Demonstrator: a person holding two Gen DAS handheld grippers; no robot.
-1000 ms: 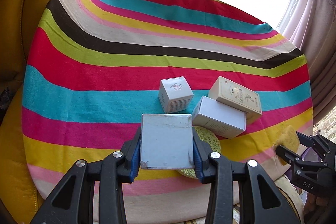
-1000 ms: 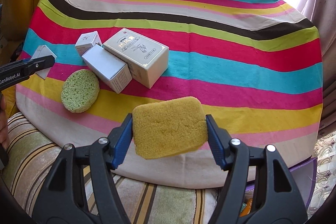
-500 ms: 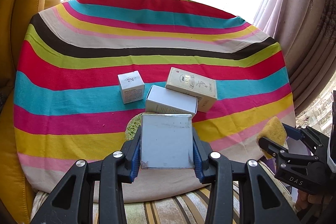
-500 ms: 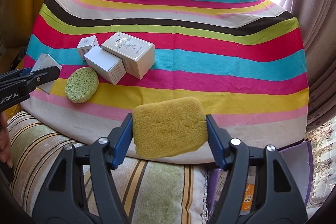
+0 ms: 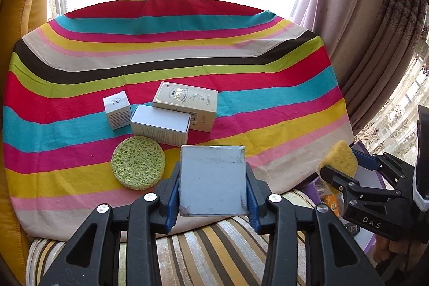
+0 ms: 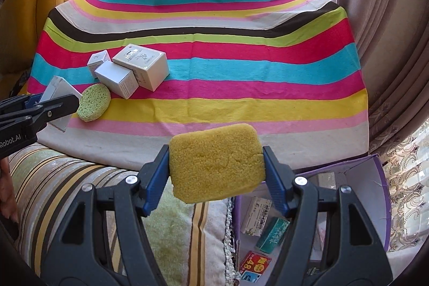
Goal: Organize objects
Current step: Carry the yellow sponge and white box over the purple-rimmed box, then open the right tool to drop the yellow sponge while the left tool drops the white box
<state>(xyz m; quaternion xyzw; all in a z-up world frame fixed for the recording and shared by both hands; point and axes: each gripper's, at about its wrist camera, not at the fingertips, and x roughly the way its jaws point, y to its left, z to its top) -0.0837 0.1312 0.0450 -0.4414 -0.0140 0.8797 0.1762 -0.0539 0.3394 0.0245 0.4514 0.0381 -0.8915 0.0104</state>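
My left gripper (image 5: 213,182) is shut on a pale grey box (image 5: 213,178), held above the near edge of the striped cloth (image 5: 171,66); it also shows in the right wrist view (image 6: 57,95). My right gripper (image 6: 215,165) is shut on a yellow sponge (image 6: 215,162), held above the gap between the cloth and a purple box (image 6: 372,178). The yellow sponge also shows in the left wrist view (image 5: 339,158). On the cloth lie a round green sponge (image 5: 138,165), a small white cube box (image 5: 116,109), a white box (image 5: 161,127) and a beige printed box (image 5: 187,103).
The purple box at the lower right holds several small packs (image 6: 268,227). A striped cushion (image 6: 67,178) lies in front of the cloth. A yellow armchair (image 6: 32,7) stands at the left, curtains (image 6: 388,44) at the right.
Both grippers have pulled back from the cloth toward me and to the right, each still holding its object. The purple box has come into the right wrist view.
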